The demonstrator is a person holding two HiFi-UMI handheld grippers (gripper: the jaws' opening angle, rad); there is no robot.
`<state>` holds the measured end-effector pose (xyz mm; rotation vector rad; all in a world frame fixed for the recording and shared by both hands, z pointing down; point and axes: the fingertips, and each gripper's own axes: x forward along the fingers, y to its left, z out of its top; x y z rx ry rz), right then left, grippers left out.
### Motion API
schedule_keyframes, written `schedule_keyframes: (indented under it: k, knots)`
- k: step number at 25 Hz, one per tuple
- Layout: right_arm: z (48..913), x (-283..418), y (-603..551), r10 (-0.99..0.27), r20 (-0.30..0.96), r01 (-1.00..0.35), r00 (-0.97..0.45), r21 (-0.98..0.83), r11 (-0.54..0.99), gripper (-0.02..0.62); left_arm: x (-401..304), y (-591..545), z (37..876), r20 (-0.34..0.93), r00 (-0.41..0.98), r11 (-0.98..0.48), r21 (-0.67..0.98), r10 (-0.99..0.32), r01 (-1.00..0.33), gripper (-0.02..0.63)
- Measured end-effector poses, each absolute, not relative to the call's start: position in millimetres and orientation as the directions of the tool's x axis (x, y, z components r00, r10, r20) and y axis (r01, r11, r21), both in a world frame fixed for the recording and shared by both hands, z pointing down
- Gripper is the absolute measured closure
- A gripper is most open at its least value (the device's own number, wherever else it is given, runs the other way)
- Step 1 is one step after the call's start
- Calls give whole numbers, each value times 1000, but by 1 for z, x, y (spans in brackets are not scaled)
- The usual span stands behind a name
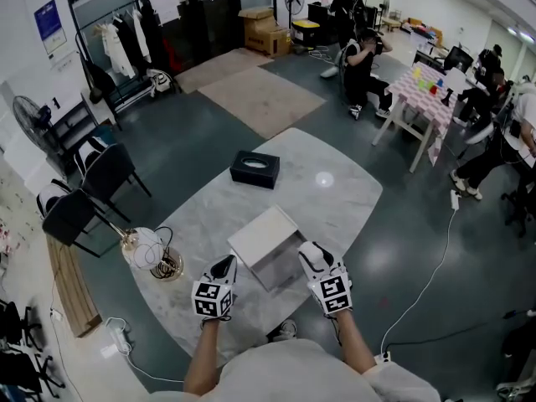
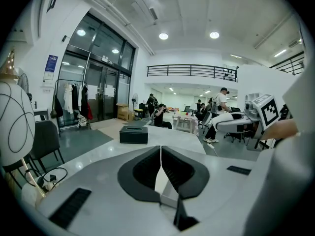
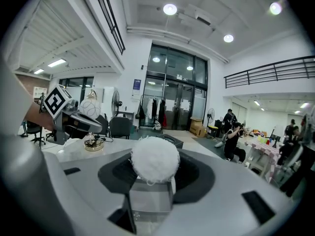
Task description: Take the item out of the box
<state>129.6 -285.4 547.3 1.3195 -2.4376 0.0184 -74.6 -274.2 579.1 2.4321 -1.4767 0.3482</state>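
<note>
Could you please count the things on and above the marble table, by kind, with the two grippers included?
Grippers: 2, the left gripper and the right gripper
White box: 1
Black box: 1
Lamp: 1
Fluffy ball: 1, between the right gripper's jaws
Total: 6

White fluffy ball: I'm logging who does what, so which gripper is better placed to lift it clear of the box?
Right. The right gripper is closed on the white fluffy ball at the white rectangular box; the left gripper is shut on nothing.
</note>
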Motion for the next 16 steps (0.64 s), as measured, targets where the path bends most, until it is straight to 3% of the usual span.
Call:
schedule_keyframes:
  k: [16]
  knots:
    - [553,130,-285,-811,335,-815,-480,171,553,411,-77,-273,583,350,453,-445,107,-820,-889,588]
